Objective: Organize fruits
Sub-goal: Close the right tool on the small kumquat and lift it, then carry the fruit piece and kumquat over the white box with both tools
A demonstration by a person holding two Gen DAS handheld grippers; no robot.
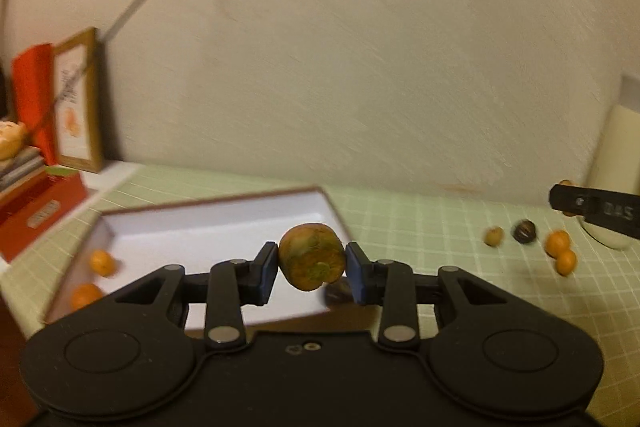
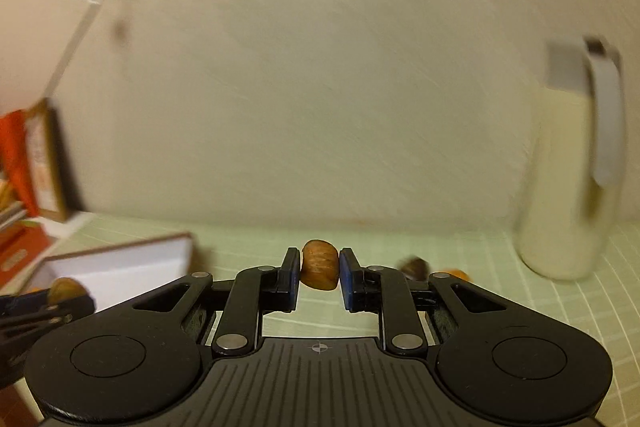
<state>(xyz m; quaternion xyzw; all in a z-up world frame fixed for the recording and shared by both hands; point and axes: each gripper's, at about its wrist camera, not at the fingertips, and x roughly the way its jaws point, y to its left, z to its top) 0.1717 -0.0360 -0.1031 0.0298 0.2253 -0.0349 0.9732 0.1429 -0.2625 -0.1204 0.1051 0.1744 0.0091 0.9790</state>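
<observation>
My left gripper (image 1: 311, 267) is shut on a green-brown mandarin (image 1: 311, 261) and holds it above the right front part of a white box (image 1: 208, 223). Two orange mandarins (image 1: 102, 262) (image 1: 85, 295) lie in the box at its left. My right gripper (image 2: 319, 269) is shut on a small brown walnut-like fruit (image 2: 319, 265) above the checked tablecloth. In the left wrist view the right gripper's finger (image 1: 592, 209) shows at far right. On the cloth lie a small brown fruit (image 1: 494, 236), a dark one (image 1: 524, 231) and two orange ones (image 1: 557, 243) (image 1: 566, 262).
A cream jug (image 2: 568, 187) stands at the right by the wall. A picture frame (image 1: 78, 103), an orange folder (image 1: 34, 95) and red boxes with books (image 1: 36, 207) stand at the left. The green checked tablecloth (image 1: 440, 227) covers the table. Another dark fruit (image 1: 338, 297) lies under the left gripper.
</observation>
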